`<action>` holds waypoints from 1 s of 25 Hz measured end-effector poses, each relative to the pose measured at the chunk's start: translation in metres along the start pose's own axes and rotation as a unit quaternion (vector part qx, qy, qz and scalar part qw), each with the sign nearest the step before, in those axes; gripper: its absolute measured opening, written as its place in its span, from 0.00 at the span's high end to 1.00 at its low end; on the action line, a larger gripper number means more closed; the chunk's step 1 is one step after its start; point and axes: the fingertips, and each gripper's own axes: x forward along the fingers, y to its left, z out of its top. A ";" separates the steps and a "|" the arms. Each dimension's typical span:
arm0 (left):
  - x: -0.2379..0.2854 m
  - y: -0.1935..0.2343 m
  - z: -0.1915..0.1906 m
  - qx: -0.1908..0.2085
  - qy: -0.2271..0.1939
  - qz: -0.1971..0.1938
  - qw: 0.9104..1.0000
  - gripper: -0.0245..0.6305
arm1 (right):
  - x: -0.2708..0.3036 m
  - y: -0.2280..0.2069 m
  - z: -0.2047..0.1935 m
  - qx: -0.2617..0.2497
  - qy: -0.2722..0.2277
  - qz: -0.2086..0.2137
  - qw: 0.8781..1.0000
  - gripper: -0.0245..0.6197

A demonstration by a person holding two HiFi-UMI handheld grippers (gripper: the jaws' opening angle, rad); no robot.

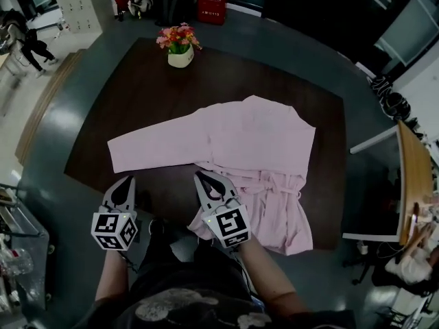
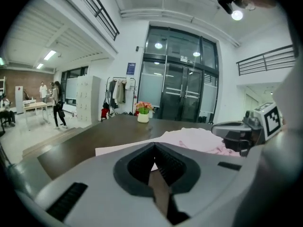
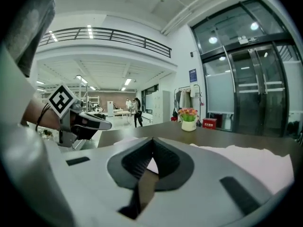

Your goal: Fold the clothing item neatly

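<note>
Pink garment (image 1: 255,142) lies spread on a dark table (image 1: 137,88), just ahead of both grippers. The left gripper (image 1: 128,181), jaws clenched and empty, hovers just short of its outstretched sleeve (image 1: 154,146); the right gripper (image 1: 202,178), likewise clenched and empty, is over the garment's near edge

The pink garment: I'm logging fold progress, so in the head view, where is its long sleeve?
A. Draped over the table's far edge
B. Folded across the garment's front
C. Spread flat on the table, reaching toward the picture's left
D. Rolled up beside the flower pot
C: the sleeve of the pink garment lies flat and unfolded on the dark table, stretching left, well short of the flower pot.
</note>
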 end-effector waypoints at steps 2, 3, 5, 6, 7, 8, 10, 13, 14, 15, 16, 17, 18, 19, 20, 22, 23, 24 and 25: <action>-0.006 0.022 0.001 -0.003 -0.007 0.006 1.000 0.95 | 0.017 0.025 0.002 -0.015 0.005 0.019 1.000 0.97; -0.010 0.034 0.003 0.004 -0.010 0.006 1.000 0.95 | 0.028 0.037 0.002 -0.017 0.008 0.025 1.000 0.97; -0.015 0.060 0.006 0.025 -0.012 0.005 1.000 0.95 | 0.053 0.060 0.003 -0.019 0.015 0.028 0.999 0.97; -0.017 0.074 0.007 0.031 -0.012 0.004 0.999 0.95 | 0.067 0.072 0.004 -0.020 0.021 0.024 0.999 0.97; -0.019 0.090 0.008 0.033 -0.011 0.003 0.999 0.95 | 0.081 0.083 0.004 -0.021 0.028 0.018 0.999 0.97; -0.020 0.106 0.007 0.031 -0.010 0.001 0.999 0.95 | 0.096 0.095 0.003 -0.020 0.037 0.013 0.999 0.97; -0.021 0.136 0.005 0.028 -0.006 -0.005 1.000 0.95 | 0.126 0.119 -0.002 -0.017 0.063 0.014 0.998 0.97; -0.021 0.174 0.005 0.030 0.001 -0.022 0.999 0.95 | 0.169 0.158 -0.019 -0.011 0.113 0.030 0.993 0.97; -0.022 0.186 0.004 0.031 0.003 -0.026 0.999 0.95 | 0.182 0.170 -0.025 -0.010 0.129 0.034 0.991 0.97; -0.022 0.197 0.004 0.030 0.005 -0.029 0.999 0.95 | 0.195 0.182 -0.032 -0.010 0.144 0.039 0.989 0.96; -0.023 0.207 0.003 0.027 0.007 -0.032 0.999 0.95 | 0.206 0.192 -0.041 -0.013 0.161 0.044 0.986 0.94; -0.022 0.215 0.002 0.023 0.008 -0.035 0.999 0.95 | 0.216 0.201 -0.050 -0.018 0.179 0.051 0.982 0.91; -0.022 0.221 0.001 0.020 0.008 -0.038 0.999 0.95 | 0.224 0.209 -0.059 -0.024 0.198 0.056 0.978 0.86; -0.022 0.227 0.000 0.018 0.009 -0.041 0.999 0.95 | 0.232 0.213 -0.067 -0.030 0.214 0.057 0.975 0.85; -0.021 0.231 -0.002 0.019 0.011 -0.044 0.999 0.95 | 0.238 0.216 -0.073 -0.037 0.228 0.054 0.971 0.85; -0.020 0.238 -0.008 0.021 0.016 -0.050 0.998 0.95 | 0.247 0.216 -0.085 -0.051 0.254 0.041 0.965 0.85; -0.019 0.241 -0.011 0.018 0.020 -0.054 0.998 0.95 | 0.251 0.215 -0.090 -0.057 0.265 0.034 0.962 0.85; -0.018 0.244 -0.014 0.014 0.023 -0.058 0.998 0.95 | 0.253 0.214 -0.093 -0.059 0.273 0.029 0.960 0.85; -0.017 0.247 -0.017 0.011 0.027 -0.061 0.998 0.95 | 0.255 0.213 -0.095 -0.058 0.276 0.025 0.959 0.85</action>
